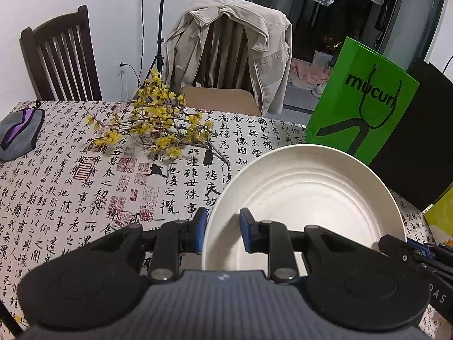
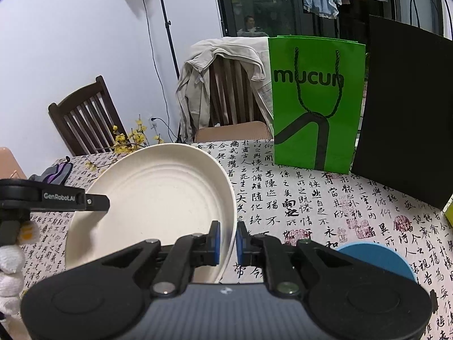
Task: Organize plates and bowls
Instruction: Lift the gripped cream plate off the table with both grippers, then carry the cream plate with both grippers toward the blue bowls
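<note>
A white ridged plate (image 1: 305, 198) is held between both grippers, and it looks lifted off the calligraphy tablecloth (image 1: 85, 198). My left gripper (image 1: 223, 228) is shut on its left rim, with one blue pad outside and one inside. In the right wrist view the same plate (image 2: 153, 198) fills the middle left. My right gripper (image 2: 228, 240) is shut on its right rim. The left gripper's black finger (image 2: 93, 201) reaches the far rim, with a white-gloved hand (image 2: 11, 257) below it. A blue dish (image 2: 376, 257) lies on the cloth at the lower right, partly hidden by my gripper.
A green paper bag (image 2: 314, 104) and a black bag (image 2: 405, 113) stand at the table's back right. A branch of yellow flowers (image 1: 158, 121) and a grey-purple pouch (image 1: 17, 136) lie at the back left. Two chairs stand behind the table, one under a beige jacket (image 1: 226, 45).
</note>
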